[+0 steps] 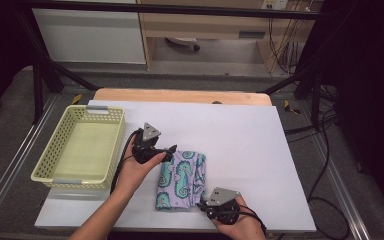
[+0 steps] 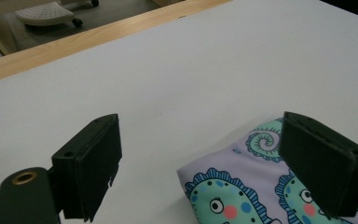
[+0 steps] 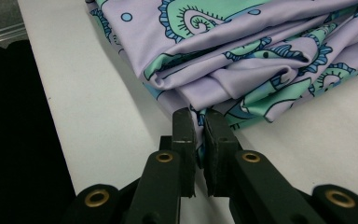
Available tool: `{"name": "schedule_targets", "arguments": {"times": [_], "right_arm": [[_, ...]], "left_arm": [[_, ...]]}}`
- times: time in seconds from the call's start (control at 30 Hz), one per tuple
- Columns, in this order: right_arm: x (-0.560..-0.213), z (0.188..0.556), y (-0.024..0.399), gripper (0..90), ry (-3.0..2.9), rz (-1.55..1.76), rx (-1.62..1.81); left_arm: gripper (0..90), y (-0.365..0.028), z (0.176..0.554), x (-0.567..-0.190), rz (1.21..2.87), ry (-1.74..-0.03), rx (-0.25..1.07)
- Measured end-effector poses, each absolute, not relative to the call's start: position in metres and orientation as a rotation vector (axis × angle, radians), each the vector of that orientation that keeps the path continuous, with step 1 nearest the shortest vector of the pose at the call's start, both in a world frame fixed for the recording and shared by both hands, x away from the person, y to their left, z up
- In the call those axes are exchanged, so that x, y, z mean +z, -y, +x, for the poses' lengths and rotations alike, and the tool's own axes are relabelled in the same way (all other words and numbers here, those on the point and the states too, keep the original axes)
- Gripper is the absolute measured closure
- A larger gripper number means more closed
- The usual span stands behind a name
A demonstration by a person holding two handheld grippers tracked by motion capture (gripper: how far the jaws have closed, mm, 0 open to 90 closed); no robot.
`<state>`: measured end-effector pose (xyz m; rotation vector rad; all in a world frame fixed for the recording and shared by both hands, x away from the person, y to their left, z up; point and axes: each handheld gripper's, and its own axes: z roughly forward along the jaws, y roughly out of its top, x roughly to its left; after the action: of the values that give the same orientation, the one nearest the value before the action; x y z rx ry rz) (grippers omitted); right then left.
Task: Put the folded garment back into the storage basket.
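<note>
A folded cloth (image 1: 181, 180) of smooth, slightly glossy lilac fabric, printed with teal seahorses outlined in blue, lies on the matte white worktop (image 1: 250, 145), near the middle and toward the near edge. To its left a pale yellow plastic lattice basket (image 1: 55, 165), rectangular with grey handle strips, sits on the worktop's left edge.

The left gripper (image 1: 166, 153) is at the cloth's far left corner; in the left gripper view its blocky black fingers (image 2: 93, 163) stand wide apart with nothing between them, the right one over the cloth's rounded folded corner (image 2: 228, 196), where a seahorse's eye and pink cheek show. That view also takes in the worktop's wooden far edge (image 2: 74, 39).

The right gripper (image 1: 202, 204) is at the cloth's near right corner. The right gripper view shows what the high view cannot: stacked layers and soft creases along the cloth's folded edge (image 3: 242, 65), and the fingers (image 3: 184, 135) pressed nearly together, pinching a thin edge of the cloth.
</note>
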<state>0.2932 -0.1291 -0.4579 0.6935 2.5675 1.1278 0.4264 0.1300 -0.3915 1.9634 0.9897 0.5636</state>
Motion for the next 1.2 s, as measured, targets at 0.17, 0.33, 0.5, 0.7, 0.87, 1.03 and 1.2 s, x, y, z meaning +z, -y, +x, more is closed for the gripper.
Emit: {"name": "schedule_targets", "arguments": {"times": [0.17, 0.33, 0.5, 0.7, 0.87, 1.03, 1.2], "right_arm": [[-0.458, 0.293, 0.129, 84.7, -2.568, 0.691, 1.129], [-0.458, 0.293, 0.129, 84.7, -2.569, 0.69, 1.129], [-0.458, 0.293, 0.129, 84.7, -2.568, 0.692, 1.13], [-0.458, 0.293, 0.129, 84.7, -2.569, 0.694, 1.133], [-0.459, 0.293, 0.129, 84.7, -2.567, 0.698, 1.137], [-0.459, 0.294, 0.13, 84.6, -2.567, 0.703, 1.147], [-0.459, 0.294, 0.131, 84.7, -2.565, 0.698, 1.15]], "left_arm": [[23.3, -0.128, 0.427, -0.407, 1.987, -0.997, 0.565], [33.0, -0.128, 0.43, -0.421, 2.011, -1.017, 0.561], [36.0, -0.13, 0.431, -0.433, 2.033, -1.045, 0.552], [36.6, -0.132, 0.435, -0.443, 2.054, -1.066, 0.541], [38.3, -0.134, 0.435, -0.448, 2.035, -1.076, 0.495], [46.2, -0.136, 0.437, -0.45, 2.016, -1.095, 0.409], [64.7, -0.134, 0.436, -0.449, 2.022, -1.069, 0.348]]}}
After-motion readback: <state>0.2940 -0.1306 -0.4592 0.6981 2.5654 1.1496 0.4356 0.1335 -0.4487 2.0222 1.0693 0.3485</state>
